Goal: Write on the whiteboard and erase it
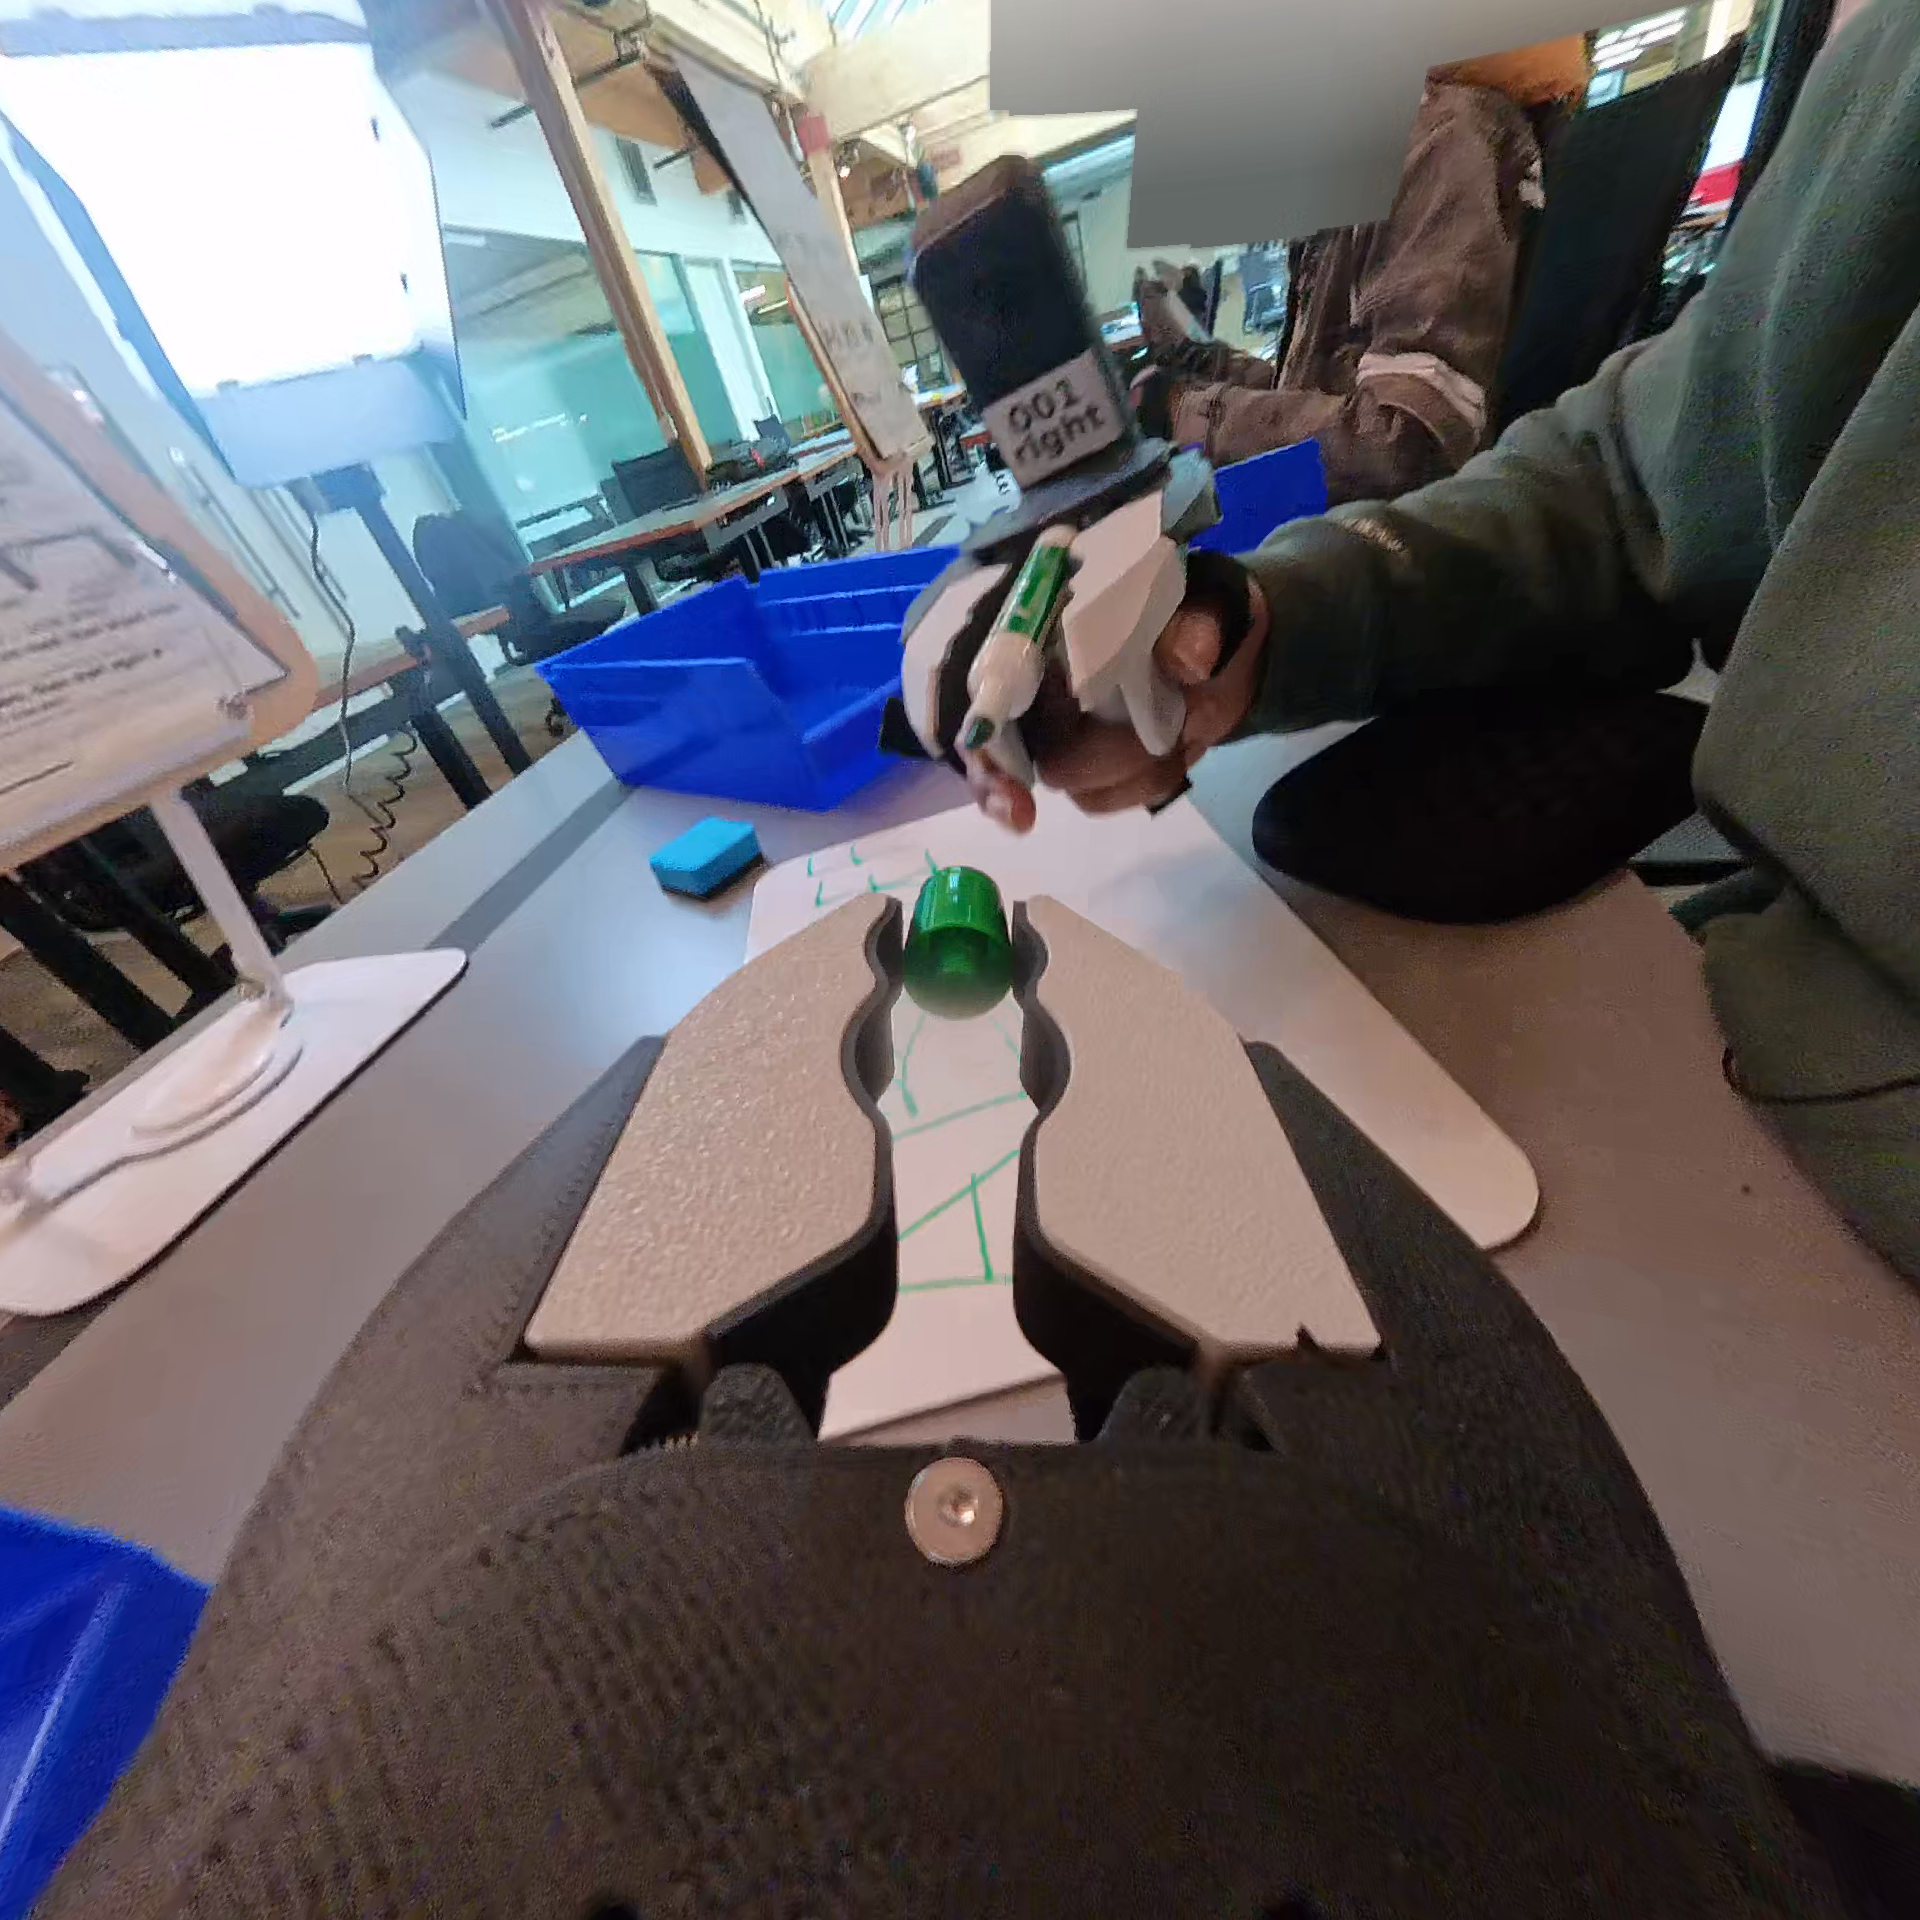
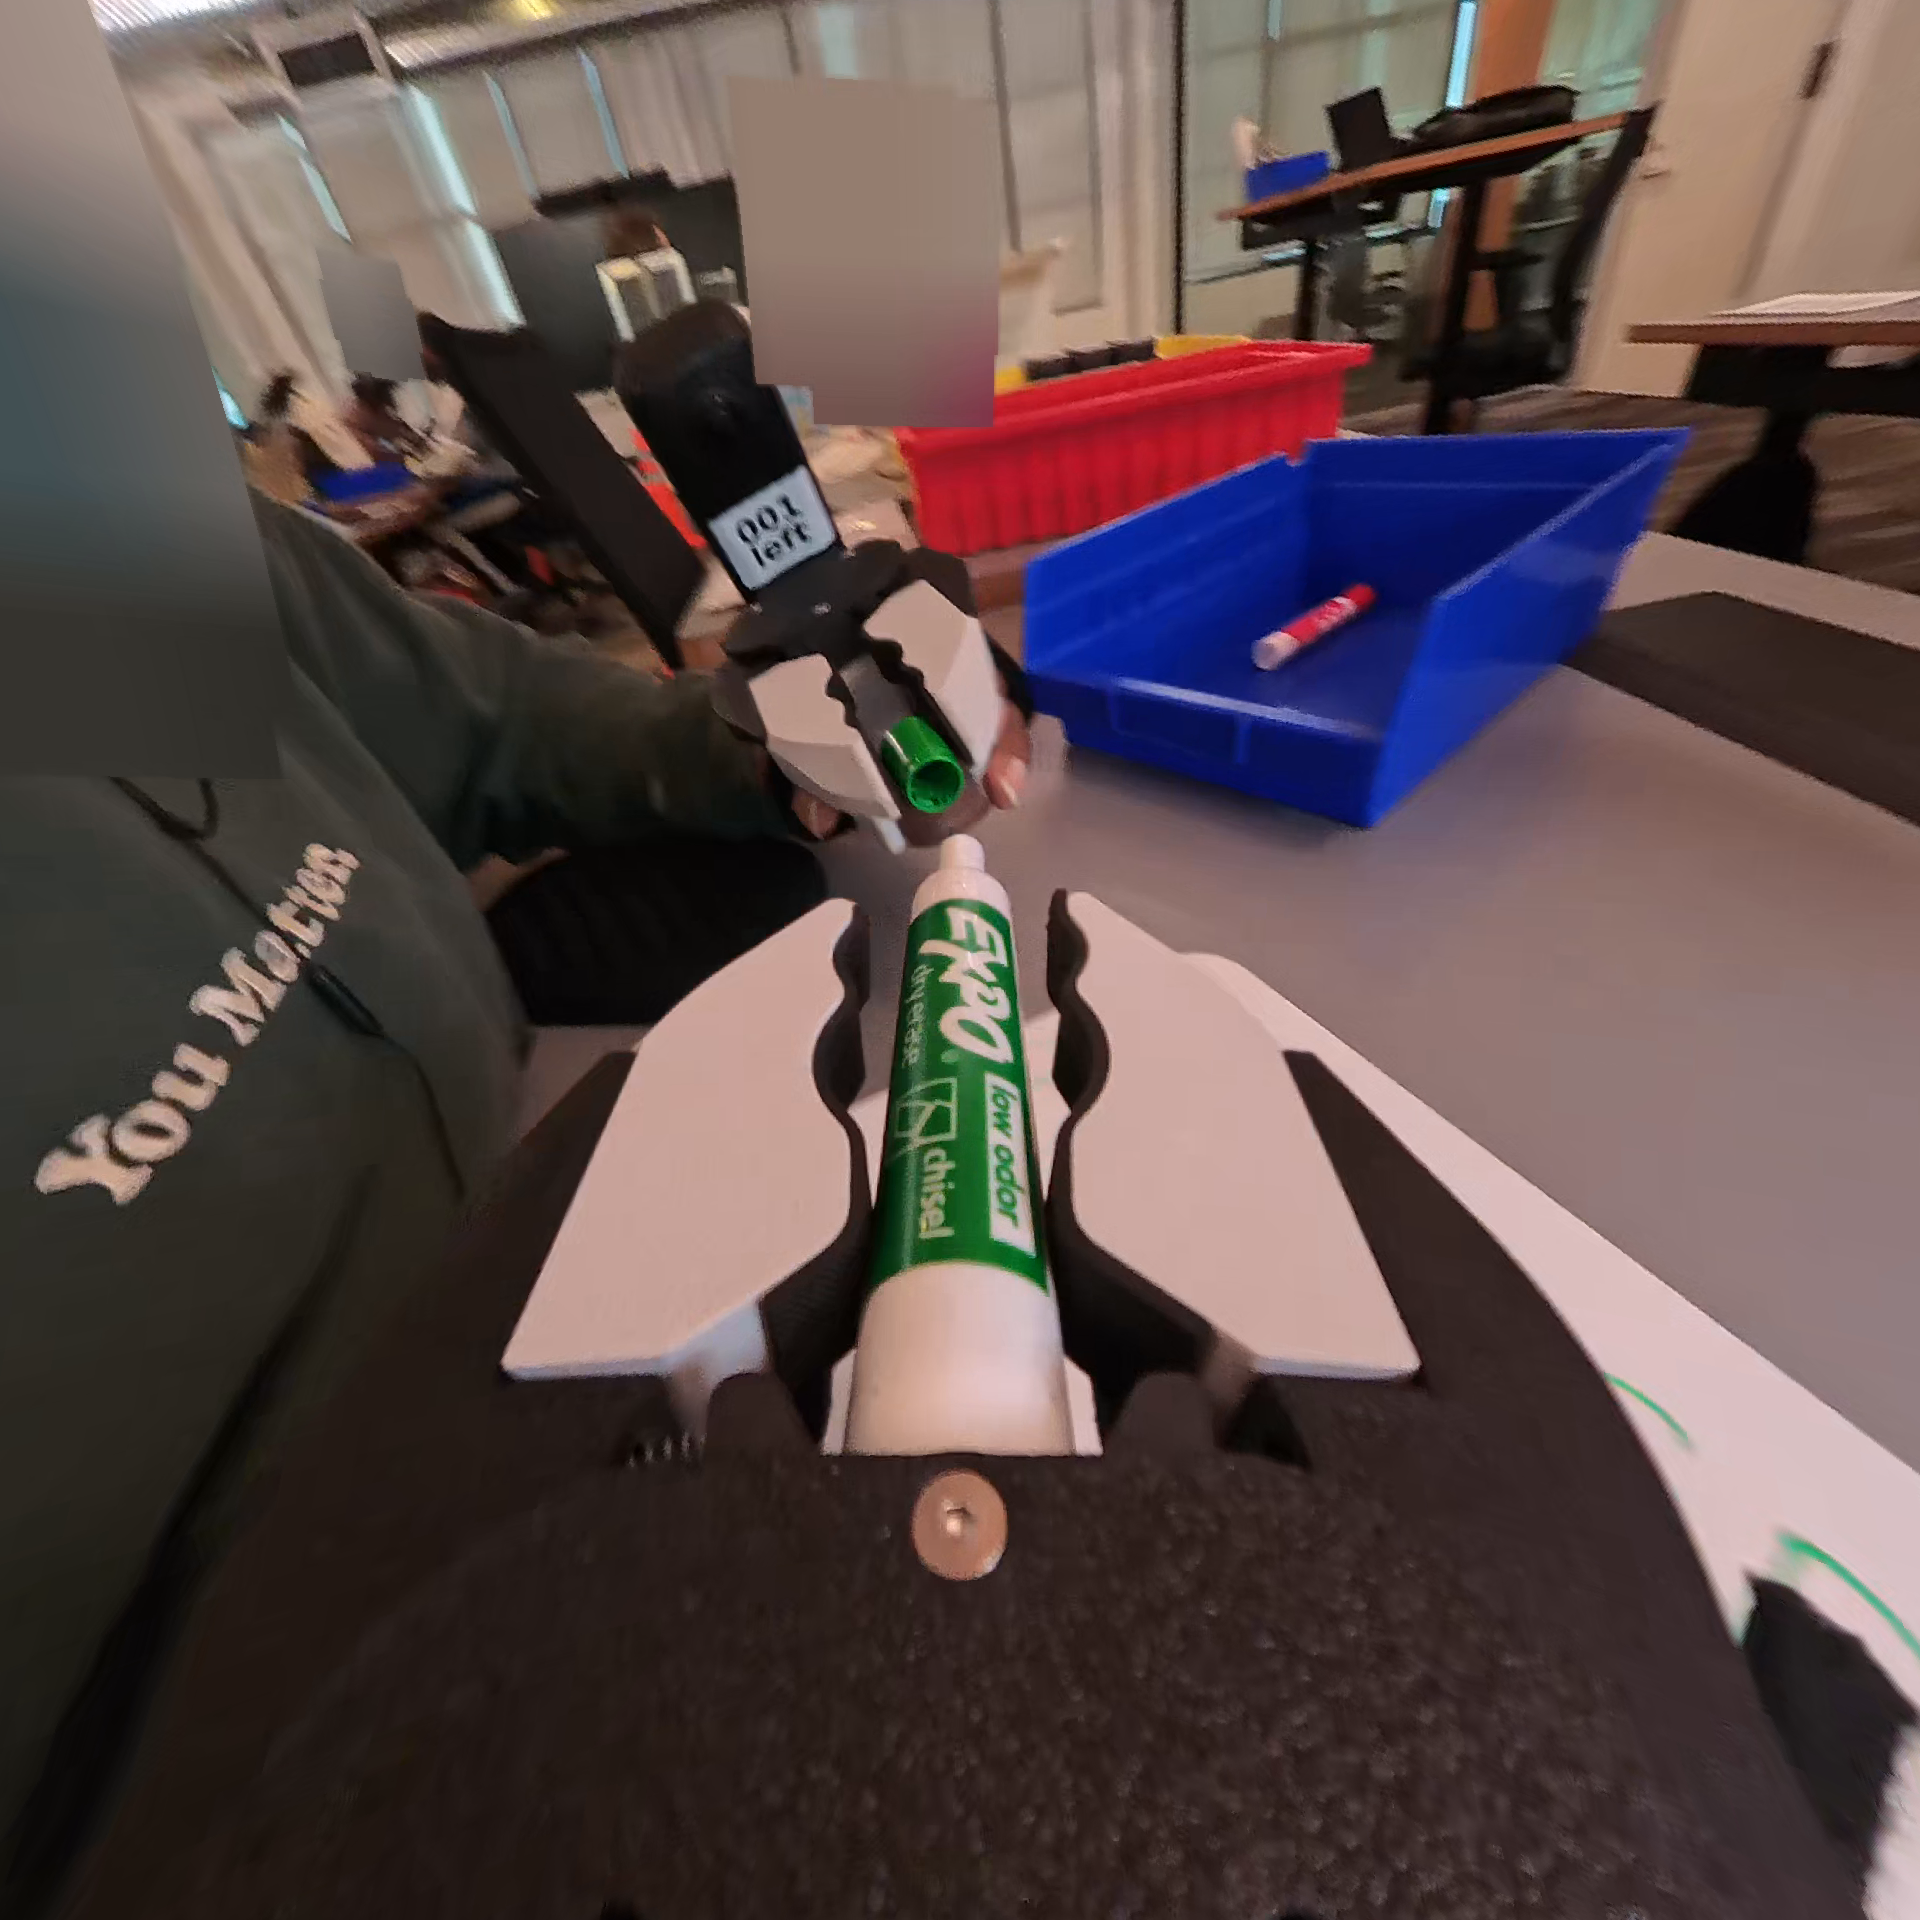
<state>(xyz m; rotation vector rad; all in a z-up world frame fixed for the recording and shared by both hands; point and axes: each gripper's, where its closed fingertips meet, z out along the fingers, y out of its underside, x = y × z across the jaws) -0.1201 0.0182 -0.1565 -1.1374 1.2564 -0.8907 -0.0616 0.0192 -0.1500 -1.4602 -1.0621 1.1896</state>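
While I held both tools above the grey table (image 2: 1455, 935), my left gripper (image 1: 956, 956) was pinched on the small green plastic marker cap (image 1: 956, 940), which sat between the fingertips at the centre of the left wrist view. My right gripper (image 2: 961, 914) was pressed onto the white-barrelled green dry-erase marker (image 2: 961, 1122), clamped lengthwise along the fingers with its tip end protruding forward.

In the right wrist view the cap's open mouth faced the marker's tip, the two near each other but apart, at mid-frame. I judged this alignment to serve recapping, since green lines already covered the flat white rounded-corner whiteboard (image 1: 1299, 997) lying on the table below my left gripper. Writing therefore appeared done; erasing had not begun, as the marks stood intact.

A blue felt-backed block eraser (image 1: 707, 854) lay on the table just beside the board's far left corner, left of centre in the left wrist view, untouched. Behind it stood an open blue plastic bin (image 2: 1351, 717), holding a red-labelled marker (image 2: 1311, 625) at upper right of the right wrist view. A clear acrylic sign stand (image 1: 208, 1049) occupied the left edge of the left wrist view.

Risk noted: slight misalignment would miss the cap.
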